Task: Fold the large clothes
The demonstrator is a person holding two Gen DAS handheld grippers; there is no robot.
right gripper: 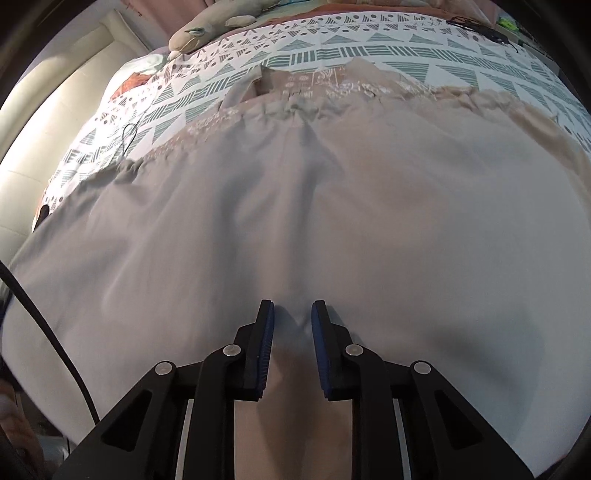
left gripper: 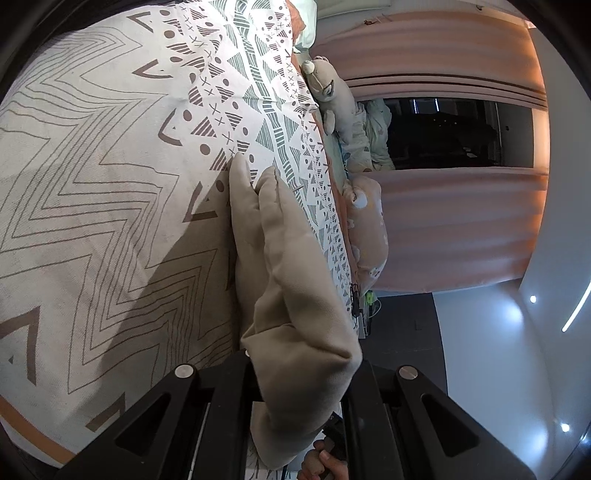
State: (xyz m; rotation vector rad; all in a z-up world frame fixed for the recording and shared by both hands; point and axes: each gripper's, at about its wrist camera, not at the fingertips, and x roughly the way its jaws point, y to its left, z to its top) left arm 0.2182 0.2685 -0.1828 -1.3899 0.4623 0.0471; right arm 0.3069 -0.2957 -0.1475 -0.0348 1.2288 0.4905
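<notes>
A large beige garment [right gripper: 295, 206] lies spread flat on the patterned bedspread [right gripper: 369, 55], its gathered waistband at the far side. My right gripper [right gripper: 292, 314] hovers over the near part of it, fingers slightly apart with a small ridge of cloth between the blue pads [right gripper: 266, 343]; I cannot tell if they pinch it. In the left wrist view, my left gripper [left gripper: 299, 373] is shut on a bunched fold of the beige garment [left gripper: 288, 266], which covers the fingertips and hangs lifted over the bedspread [left gripper: 110, 184].
A grey plush toy [left gripper: 332, 103] and a peach pillow [left gripper: 369, 229] lie along the bed's far edge by pink curtains [left gripper: 443, 221]. The plush toy also shows in the right wrist view [right gripper: 207, 26]. A black cable [right gripper: 48, 332] runs at my left. A cream headboard [right gripper: 55, 110] stands left.
</notes>
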